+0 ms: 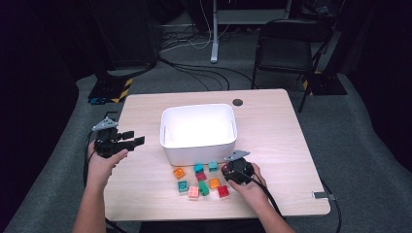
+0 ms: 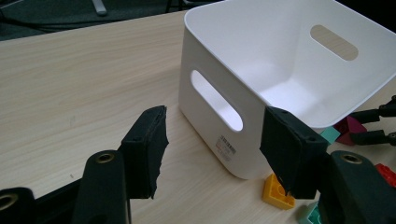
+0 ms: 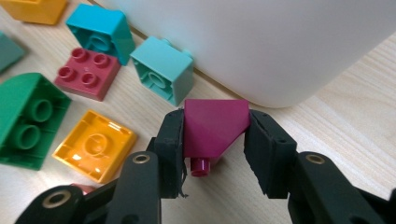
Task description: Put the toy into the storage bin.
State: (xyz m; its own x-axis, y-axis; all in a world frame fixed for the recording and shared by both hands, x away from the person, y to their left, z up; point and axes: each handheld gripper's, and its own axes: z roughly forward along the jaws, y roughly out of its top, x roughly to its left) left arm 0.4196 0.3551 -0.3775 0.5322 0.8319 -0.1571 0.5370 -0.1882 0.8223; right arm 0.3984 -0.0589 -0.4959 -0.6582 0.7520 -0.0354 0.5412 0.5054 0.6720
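1. Right tool (image 3: 212, 140): its two black jaws bracket a magenta sloped brick (image 3: 214, 128) that lies on the tabletop (image 3: 355, 93) just in front of the white bin (image 3: 261, 42). The left pad presses the brick's side; the right pad meets only its upper corner, since the face below slopes away. Reading: clenched on the brick, though the grip looks shallow.

2. Risk, slip: one pad bears on a slanted face, so a lift may squeeze the brick downward out of the jaws or rotate it about its corner.

3. Risk, collision: the bin wall stands close behind the brick. A straight-forward move would drive the brick or the jaw tips into the wall and shove the bin; the lift must clear the rim first.

4. Risk, neighbours: a turquoise brick (image 3: 163, 70) lies just beside the left jaw, with a dark red brick (image 3: 88, 72) and an orange brick (image 3: 95, 144) near. A sideways sweep could scatter them.

5. Left tool (image 1: 116, 138): held over the tabletop's left part, well apart from the bricks, jaws spread and grasping nothing. In the left gripper view it faces the bin's handle slot (image 2: 217, 100); it does not steady the bin, so any knock would shift it.

6. High view: the right tool (image 1: 237, 170) sits at the right edge of the brick cluster, near the bin's front corner.
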